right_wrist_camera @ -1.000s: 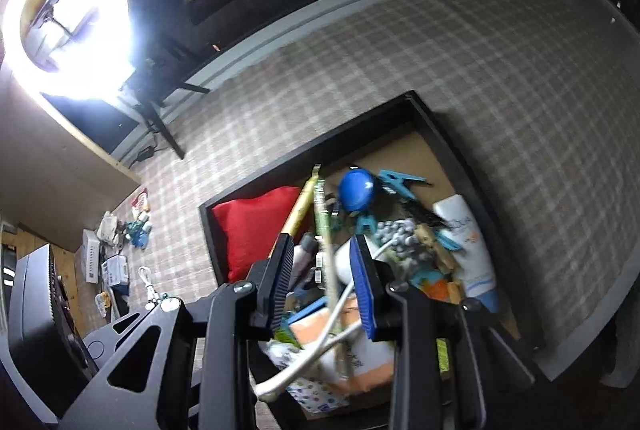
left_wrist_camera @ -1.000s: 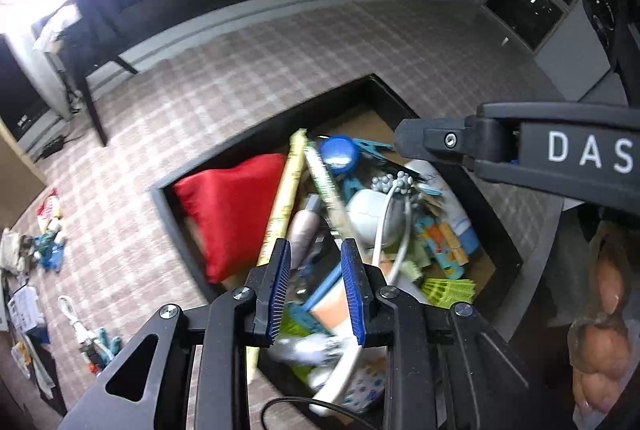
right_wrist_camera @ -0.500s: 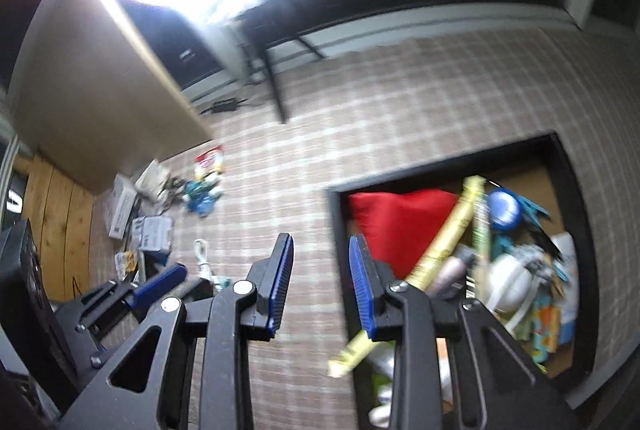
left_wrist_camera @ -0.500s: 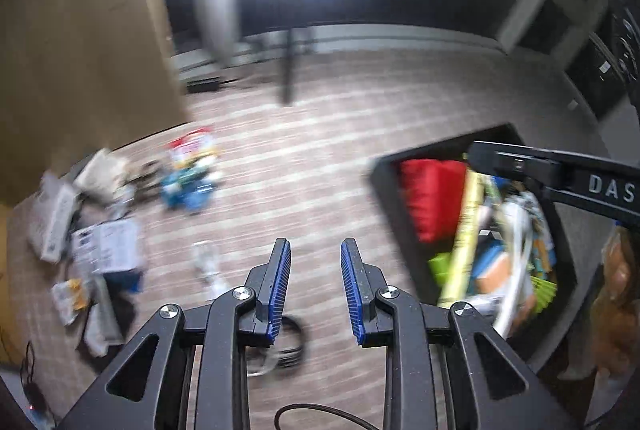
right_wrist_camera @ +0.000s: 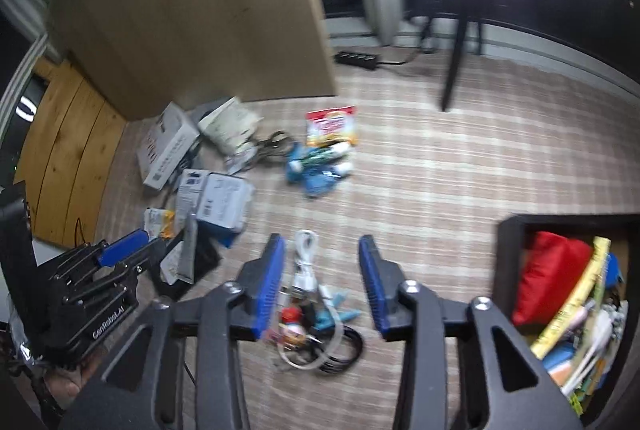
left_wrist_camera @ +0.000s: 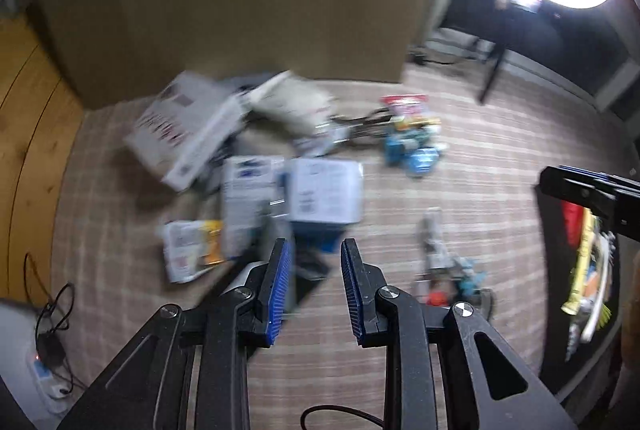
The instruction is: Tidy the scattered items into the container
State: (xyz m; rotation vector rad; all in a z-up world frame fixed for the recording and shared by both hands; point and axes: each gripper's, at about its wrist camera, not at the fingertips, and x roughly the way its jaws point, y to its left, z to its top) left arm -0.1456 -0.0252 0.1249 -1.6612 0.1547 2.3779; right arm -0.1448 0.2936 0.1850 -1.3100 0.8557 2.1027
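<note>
The plaid rug (right_wrist_camera: 460,166) took up most of the floor, with the black container (right_wrist_camera: 508,250) off to the right, already stuffed. Left gripper (left_wrist_camera: 314,286) hung over the boxes (left_wrist_camera: 324,196), jaws narrowly apart, empty. Right gripper (right_wrist_camera: 322,284) was opening above a white cable (right_wrist_camera: 306,262), not gripping it.

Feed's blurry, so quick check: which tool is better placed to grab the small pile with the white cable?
Right. The right tool hangs directly over the white cable, pads opening with nothing held. The left tool is empty too, but sits over the white boxes, off to the side.
</note>
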